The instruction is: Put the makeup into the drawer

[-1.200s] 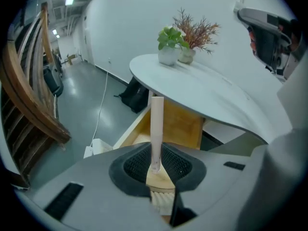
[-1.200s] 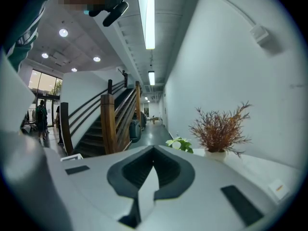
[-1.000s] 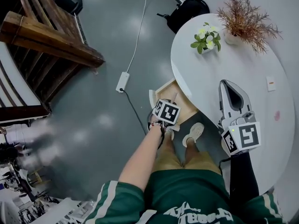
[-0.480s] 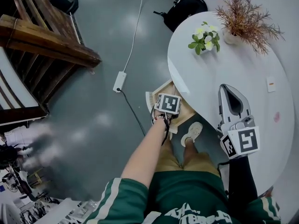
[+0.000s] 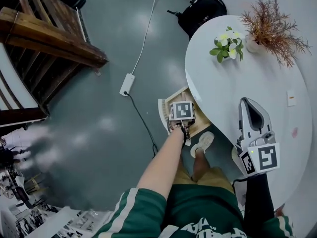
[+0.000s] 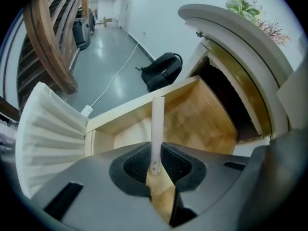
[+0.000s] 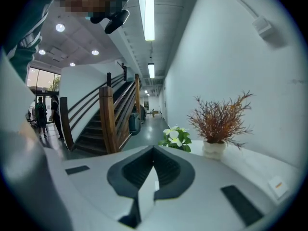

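Note:
A thin white makeup stick (image 6: 157,124) stands out from between the jaws of my left gripper (image 6: 155,165), which is shut on its lower end. That gripper (image 5: 181,124) points steeply down over the open wooden drawer (image 6: 204,117), pulled out from under the round white table (image 5: 233,83). In the head view the marker cube hides the stick and part of the drawer (image 5: 177,93). My right gripper (image 5: 247,102) hovers over the table's near right part, its jaws together with nothing between them (image 7: 153,170).
A small pot of white flowers (image 5: 228,42) and a dried reddish plant (image 5: 270,26) stand at the table's far side. On the grey floor lie a black bag (image 5: 203,11) and a power strip (image 5: 128,85). A wooden staircase (image 5: 49,43) is at the left. The person's shoe (image 5: 203,143) is beside the drawer.
My left gripper has sunk toward the drawer and rolled, its cube now square to the head view. The right gripper has kept its place over the table.

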The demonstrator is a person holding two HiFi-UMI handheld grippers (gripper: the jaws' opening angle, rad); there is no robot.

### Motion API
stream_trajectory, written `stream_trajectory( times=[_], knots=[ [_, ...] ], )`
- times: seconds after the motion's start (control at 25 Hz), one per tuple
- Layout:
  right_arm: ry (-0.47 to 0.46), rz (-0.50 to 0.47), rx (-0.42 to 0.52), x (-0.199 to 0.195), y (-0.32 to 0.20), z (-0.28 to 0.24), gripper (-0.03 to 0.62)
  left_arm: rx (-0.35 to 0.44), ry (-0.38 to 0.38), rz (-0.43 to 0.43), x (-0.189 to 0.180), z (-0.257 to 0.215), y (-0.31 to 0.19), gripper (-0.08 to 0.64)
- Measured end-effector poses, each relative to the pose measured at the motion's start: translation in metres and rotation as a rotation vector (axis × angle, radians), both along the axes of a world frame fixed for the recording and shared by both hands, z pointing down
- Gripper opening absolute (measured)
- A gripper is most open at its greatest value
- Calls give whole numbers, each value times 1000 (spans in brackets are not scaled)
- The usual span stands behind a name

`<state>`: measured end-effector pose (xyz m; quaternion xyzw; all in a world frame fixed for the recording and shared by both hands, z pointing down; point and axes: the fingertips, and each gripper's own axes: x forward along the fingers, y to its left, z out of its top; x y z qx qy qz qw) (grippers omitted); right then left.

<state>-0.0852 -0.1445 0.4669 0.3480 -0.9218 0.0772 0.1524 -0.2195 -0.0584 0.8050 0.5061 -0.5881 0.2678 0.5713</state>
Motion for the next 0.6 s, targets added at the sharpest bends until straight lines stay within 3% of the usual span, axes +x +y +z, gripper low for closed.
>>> stream_trajectory(
  times=[0.24, 0.4, 0.48, 0.6],
  knots=[
    [29, -11, 0, -3, 1, 7, 5, -32, 73, -50, 13, 12, 1, 66],
    [49, -13, 5, -5, 1, 9, 5, -7, 108, -164, 13, 23, -3, 66],
    [59, -11, 2, -4, 1, 12, 5, -4, 92, -209, 9, 32, -2, 66],
    [78, -8, -2, -1, 0, 17, 5, -26, 43, -206, 6, 50, 3, 66]
  ],
)
